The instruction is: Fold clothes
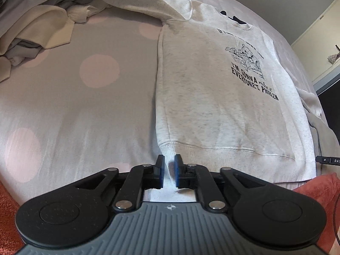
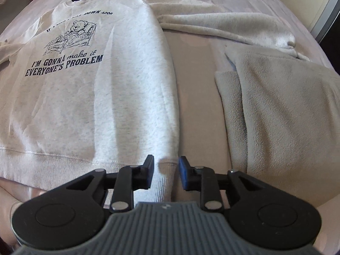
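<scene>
The sweatshirt [image 1: 223,97] lies flat, print side up, on the bed sheet [image 1: 85,106], its ribbed hem nearest both claws.

Left gripper [image 1: 169,170]: positioned at the hem's left corner. The jaws stand slightly apart with a ridge of hem fabric between them. The blue pads [image 1: 176,170] sit just beside the cloth; whether they still press on it cannot be confirmed from this angle, though a thin gap seems visible on each side.

Right gripper [image 2: 166,173]: positioned at the hem's right corner. The jaws stand clearly apart. The ribbed corner lies between them, touching the left finger and clear of the right pad.

Ahead and to the left of the left gripper: a pile of clothes [image 1: 31,34]. To the right of the right gripper: a folded fleece garment [image 2: 276,110], lying apart from the sweatshirt. One sleeve [image 2: 223,27] extends ahead and to the right.
</scene>
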Demonstrator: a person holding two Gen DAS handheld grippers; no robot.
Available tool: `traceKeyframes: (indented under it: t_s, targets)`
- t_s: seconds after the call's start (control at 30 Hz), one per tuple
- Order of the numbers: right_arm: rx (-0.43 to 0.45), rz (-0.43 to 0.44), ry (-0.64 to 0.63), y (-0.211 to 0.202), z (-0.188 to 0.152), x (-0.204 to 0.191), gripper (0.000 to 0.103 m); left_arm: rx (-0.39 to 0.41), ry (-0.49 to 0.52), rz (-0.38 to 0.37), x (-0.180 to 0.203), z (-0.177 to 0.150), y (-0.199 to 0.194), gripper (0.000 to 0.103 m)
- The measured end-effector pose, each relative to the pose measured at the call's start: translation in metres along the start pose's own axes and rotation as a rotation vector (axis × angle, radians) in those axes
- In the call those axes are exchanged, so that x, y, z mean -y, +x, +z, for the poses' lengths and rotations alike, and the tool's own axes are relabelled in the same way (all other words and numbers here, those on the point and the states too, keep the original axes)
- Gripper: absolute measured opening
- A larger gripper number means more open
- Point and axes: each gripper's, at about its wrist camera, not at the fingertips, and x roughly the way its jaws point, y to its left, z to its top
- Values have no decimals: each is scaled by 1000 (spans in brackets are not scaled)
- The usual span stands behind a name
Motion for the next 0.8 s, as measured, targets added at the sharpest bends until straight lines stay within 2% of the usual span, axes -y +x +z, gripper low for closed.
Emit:
traceKeyframes:
  t_s: [0.03,0.07,0.1,0.13,0.33,0.5,0.6,0.63,0.67,0.7,0.73,0.77,0.8]
  targets:
    - [9,-3,-4,-2,1,0,46,1,2,5,1,2,1,28]
    - [18,-6,-9,-4,2,-1,52,-2,-3,12,1,3,3,33]
    - [25,-8,-12,-5,3,-1,52,-6,-8,19,0,4,5,44]
    - [19,-8,-6,-3,5,1,52,-14,-16,20,-1,5,8,49]
    - [-50,45,83,19,9,12,52,-74,-87,-16,-9,5,28,55]
    - [-86,129,141,28,6,20,52,-110,-111,-50,-8,2,39,59]
    - [-95,164,166,31,4,23,47,-126,-120,-67,-6,-2,45,59]
    - [-92,174,170,31,3,24,41,-129,-121,-72,-5,-3,46,59]
    - [-89,187,173,31,2,25,32,-124,-116,-65,-4,-4,45,57]
    - [-80,203,173,30,1,25,27,-116,-111,-56,-3,-4,44,52]
    - [-71,219,174,28,0,26,18,-107,-110,-46,-3,-4,43,38]
    - [-62,235,173,27,-1,27,17,-92,-117,-54,-4,-3,40,27]
    - [-46,248,169,23,-2,27,16,-81,-136,-99,-7,-2,37,11]
